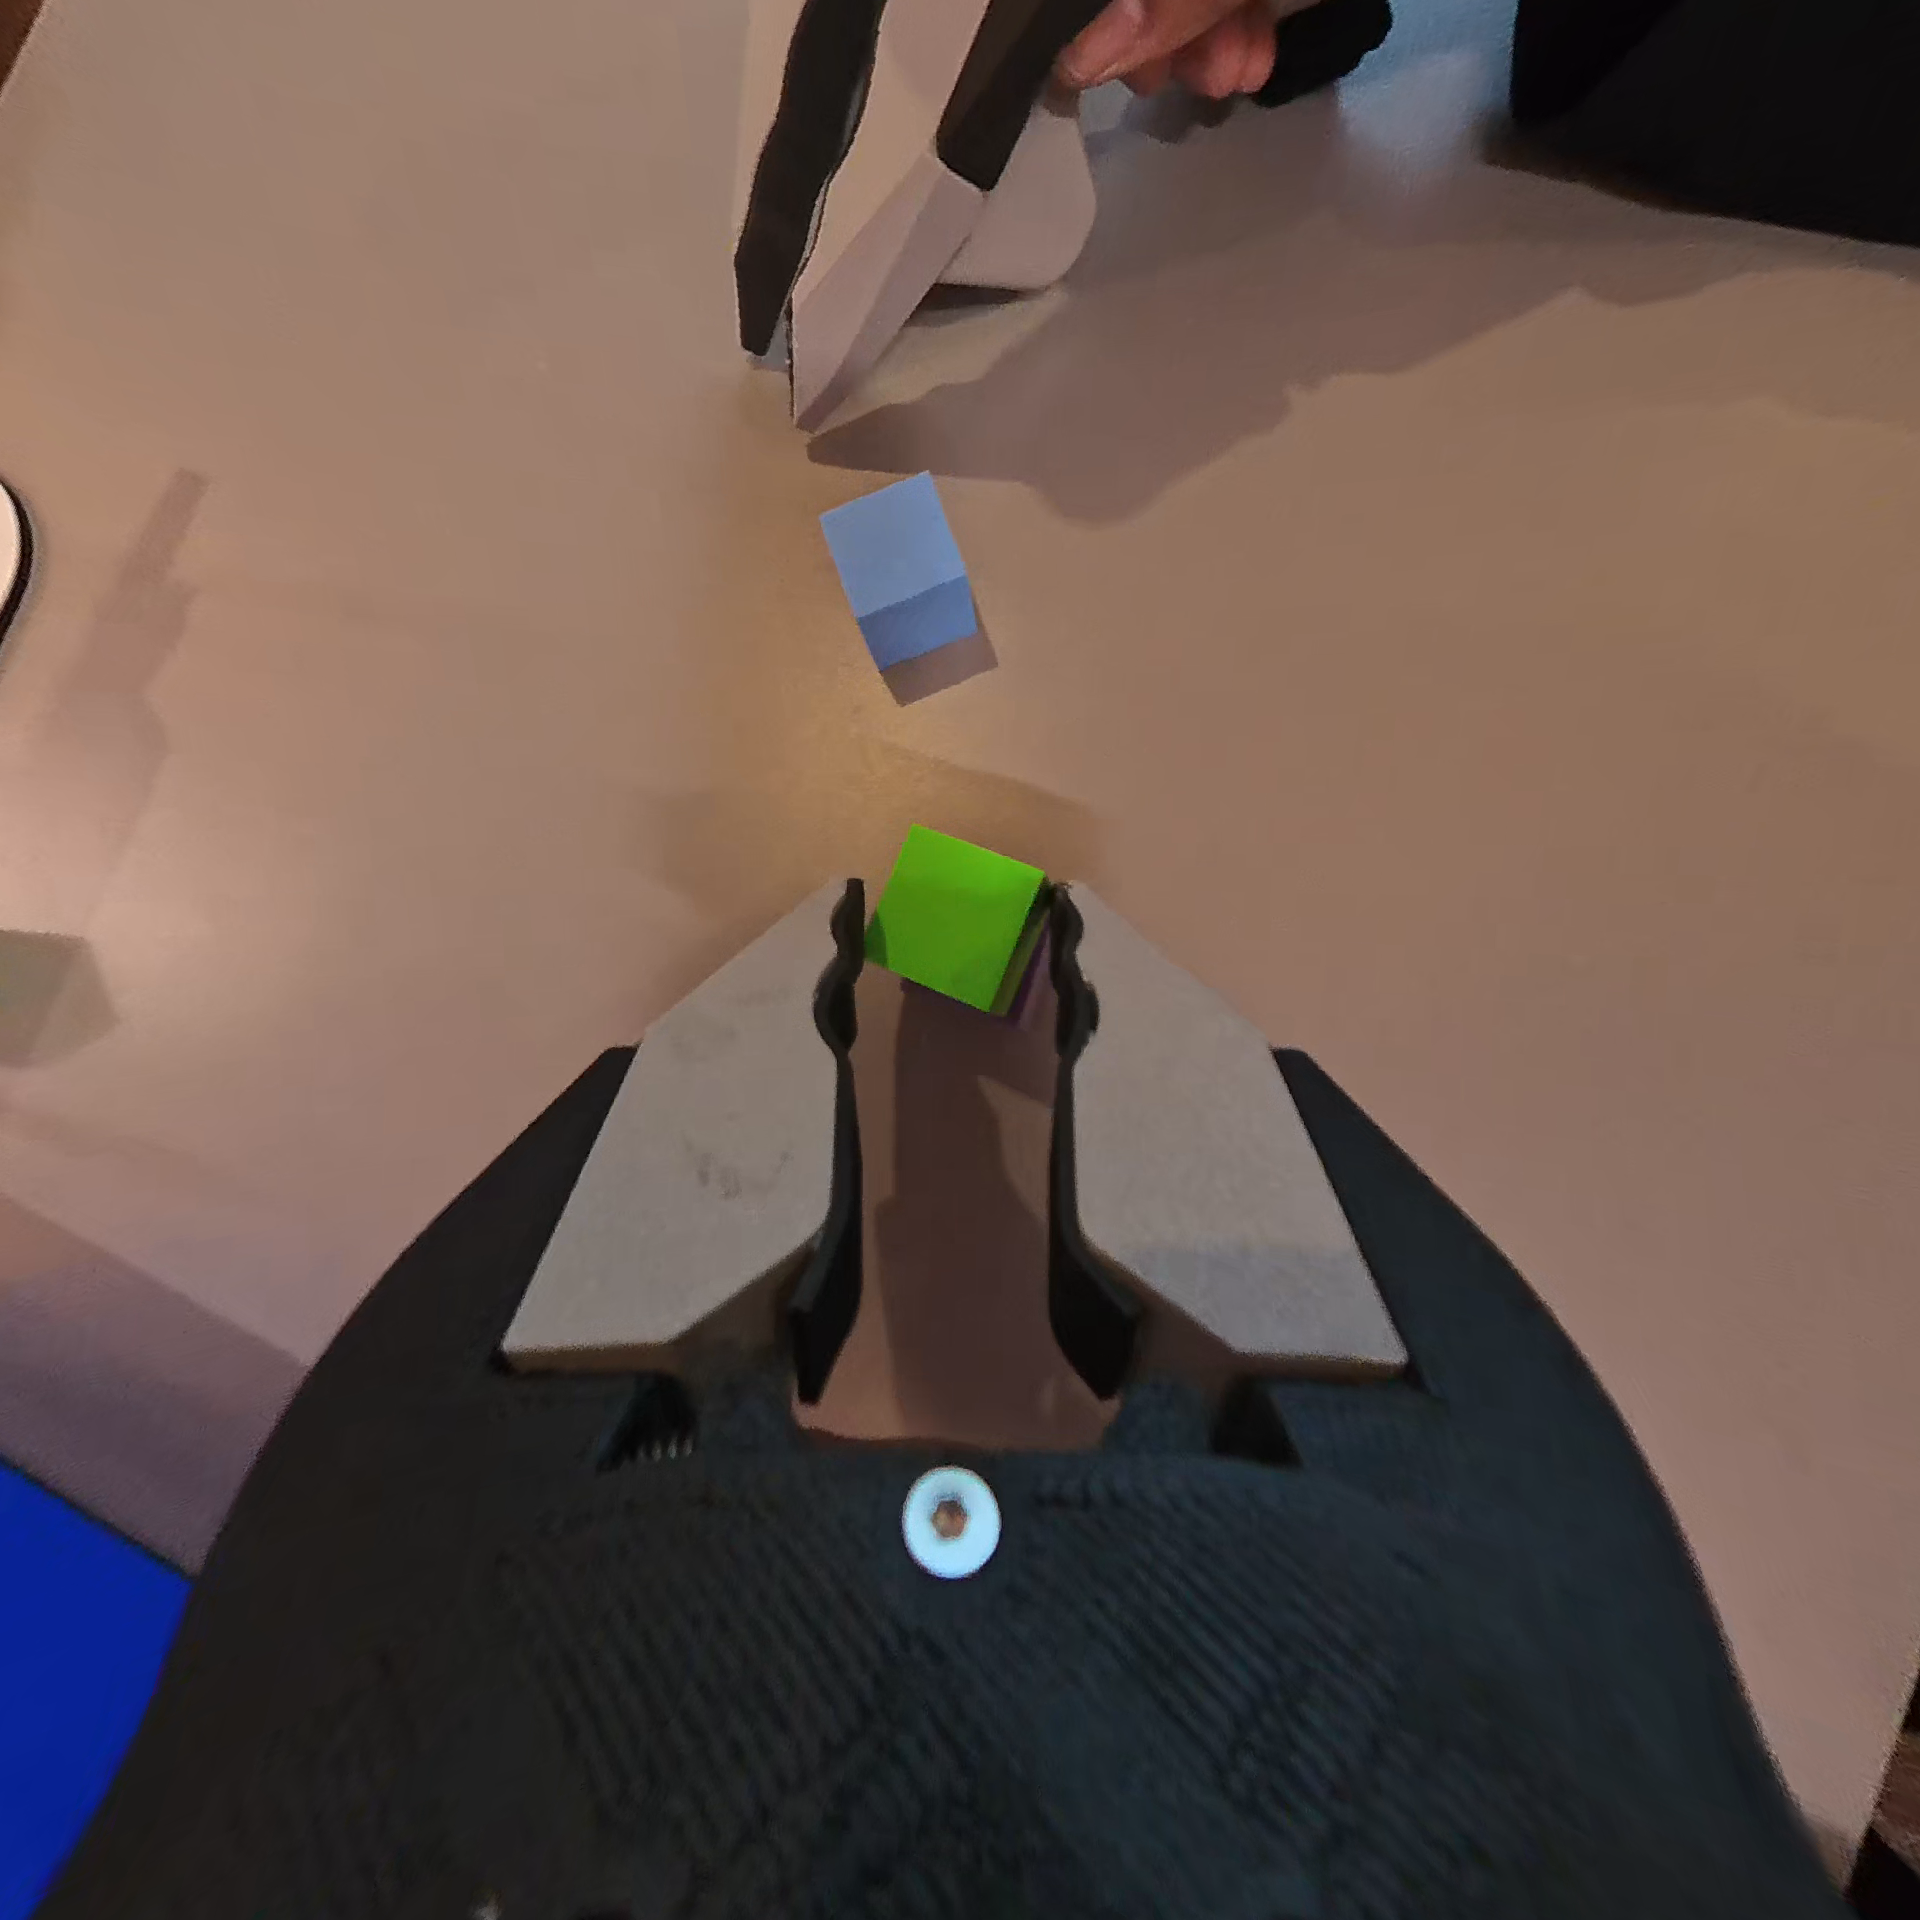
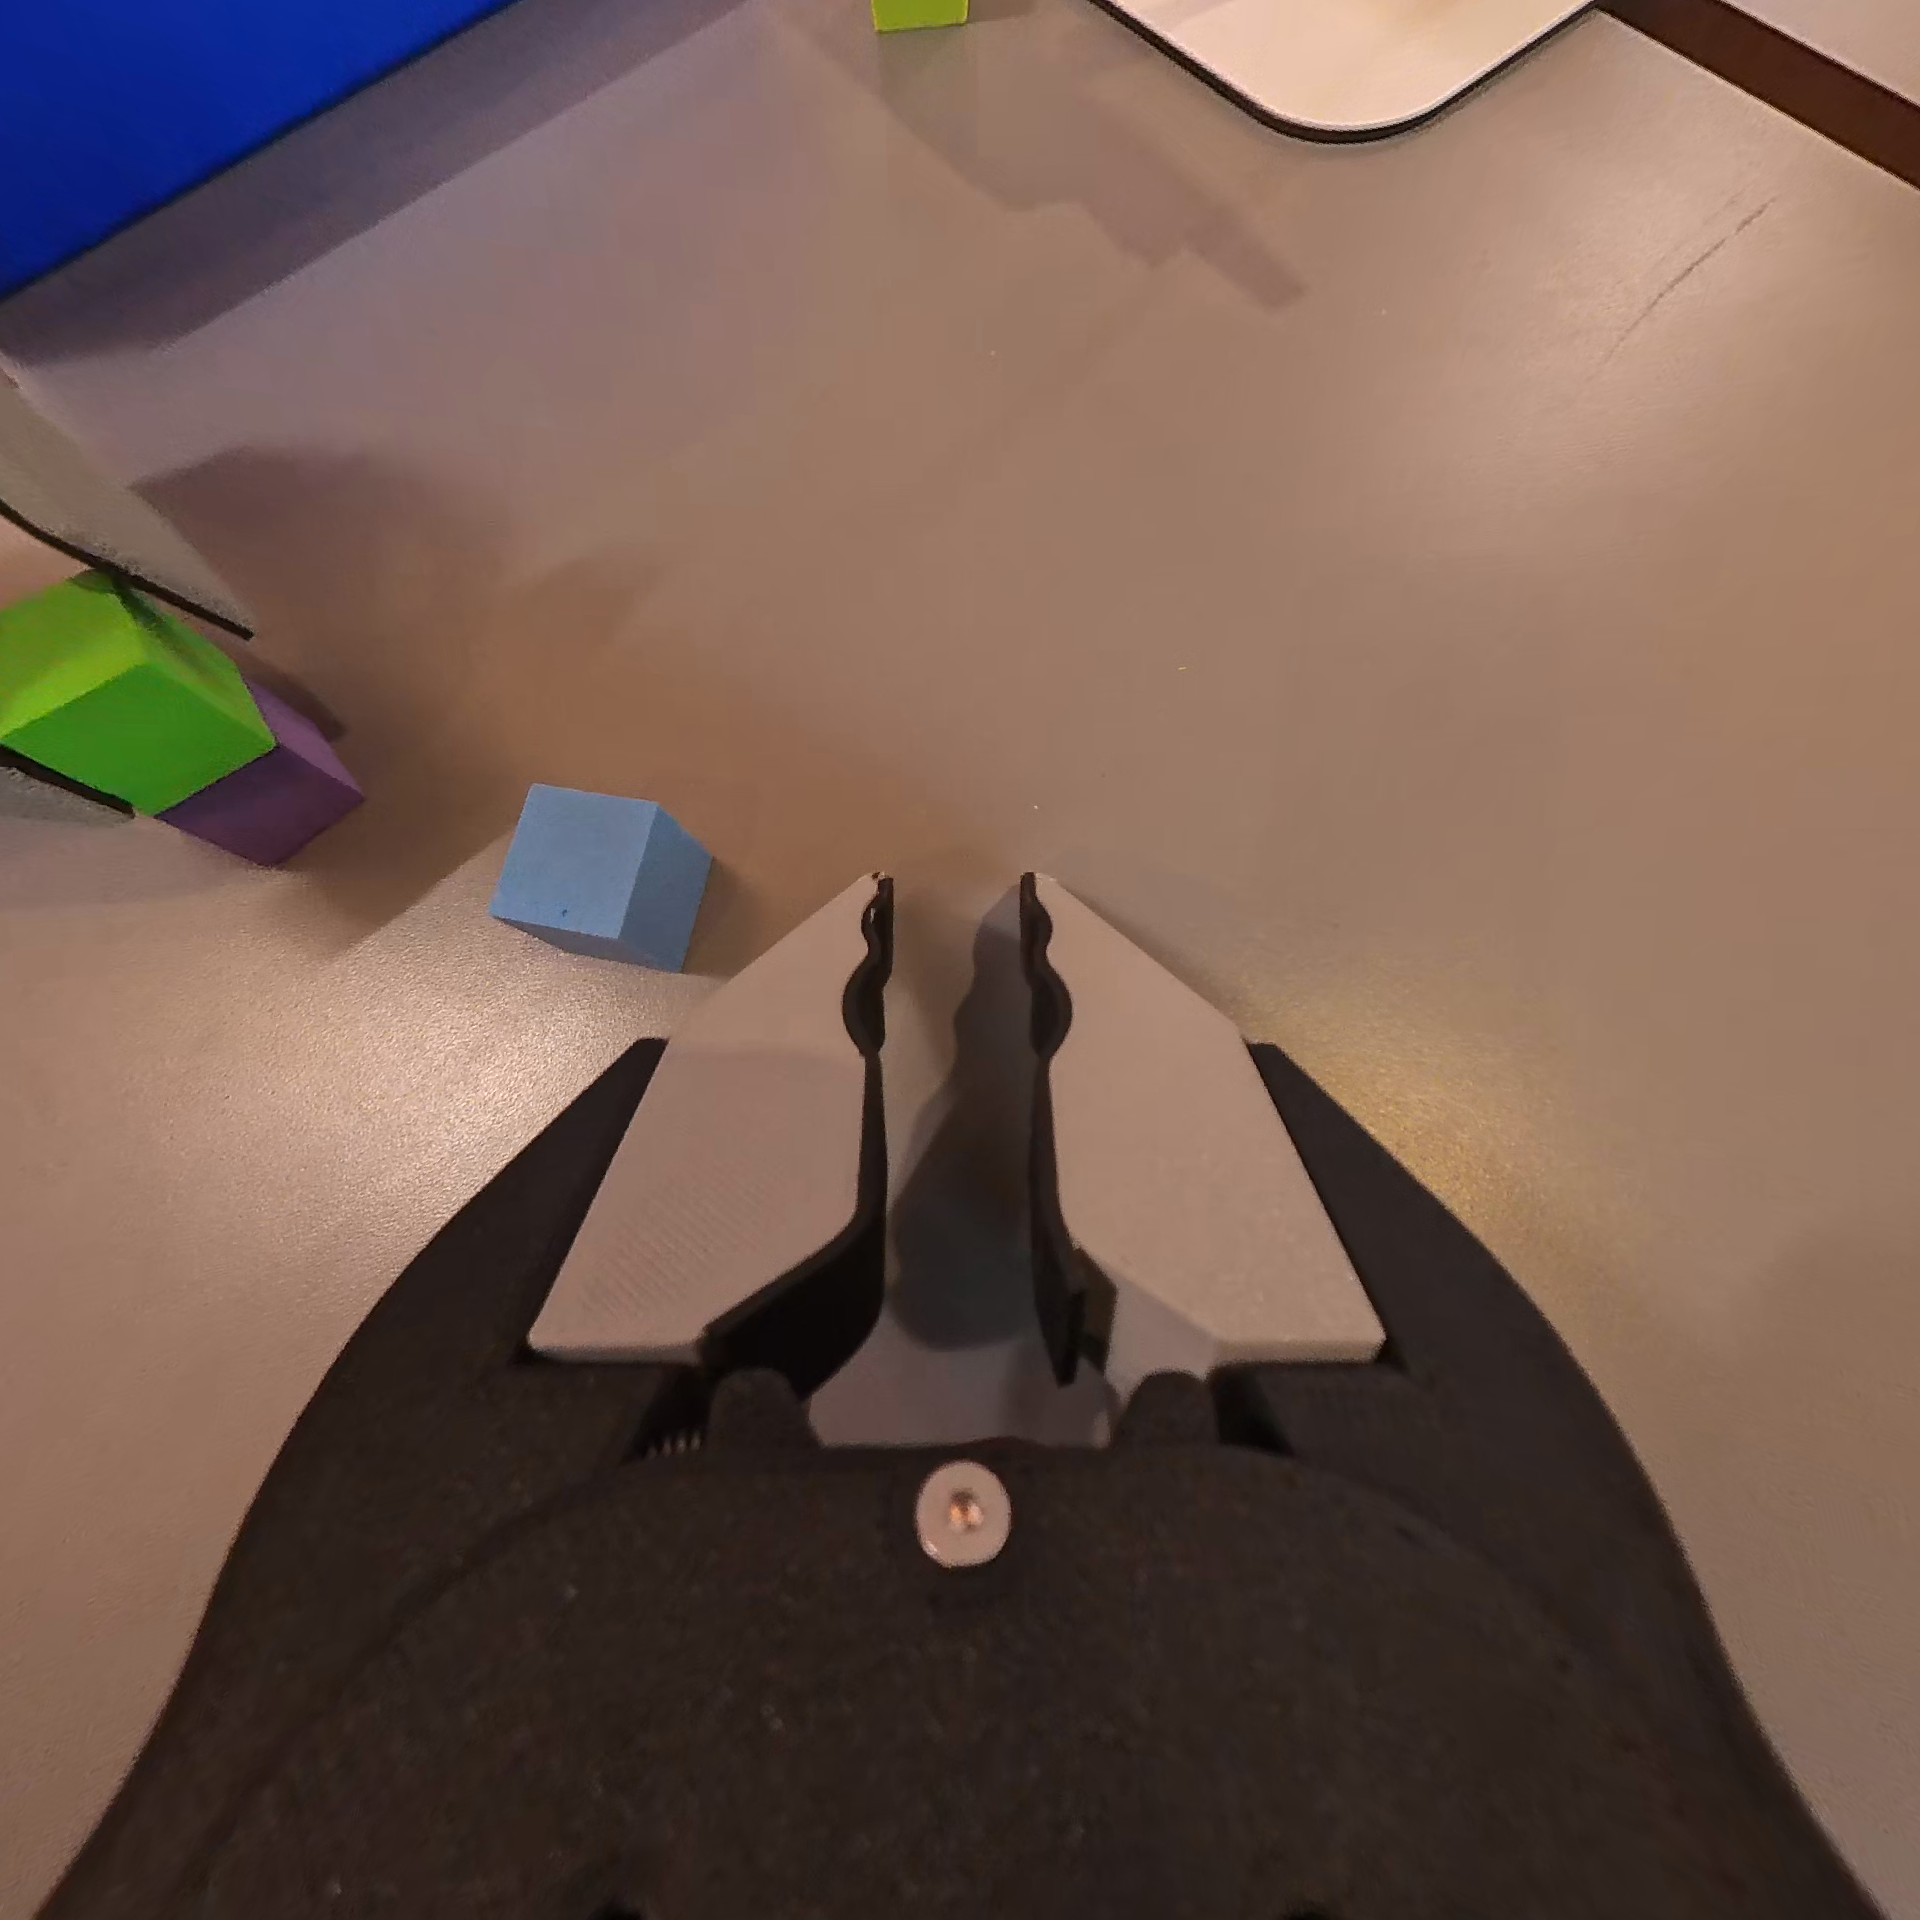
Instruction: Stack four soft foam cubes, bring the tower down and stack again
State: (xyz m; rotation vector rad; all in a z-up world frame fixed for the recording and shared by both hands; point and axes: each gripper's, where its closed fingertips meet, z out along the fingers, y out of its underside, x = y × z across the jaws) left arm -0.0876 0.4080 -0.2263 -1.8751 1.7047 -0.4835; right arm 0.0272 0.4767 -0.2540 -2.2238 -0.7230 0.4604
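Left tool (image 1: pixel 954 914) pinches green cube (image 1: pixel 956 916) on purple cube (image 2: pixel 272 790), right tool (image 2: pixel 954 899) narrow, empty; foam likely squashes, grip flat sides lightly.

Purple cube (image 1: pixel 1031 992): in the left wrist view, almost wholly hidden under the green cube (image 1: pixel 956 916) and behind the right finger of the left tongs (image 1: pixel 956 914); only a thin sliver shows.

Green cube, right wrist view (image 2: pixel 125 717): cut by the left edge, its top corner covered by a grey finger.

Second green cube (image 2: pixel 920 10): cut by the top edge; only its lower part shows.

Blue panel (image 2: pixel 187 104): cut by the top and left edges; kind cannot be told.

White board with dark rim (image 2: pixel 1351 62): cut by the top edge.

Hand (image 1: pixel 1174 47): cut by the top edge, fingers only.

Dark shape on desk (image 1: pixel 42 992): blurred, at the left edge, unidentifiable.
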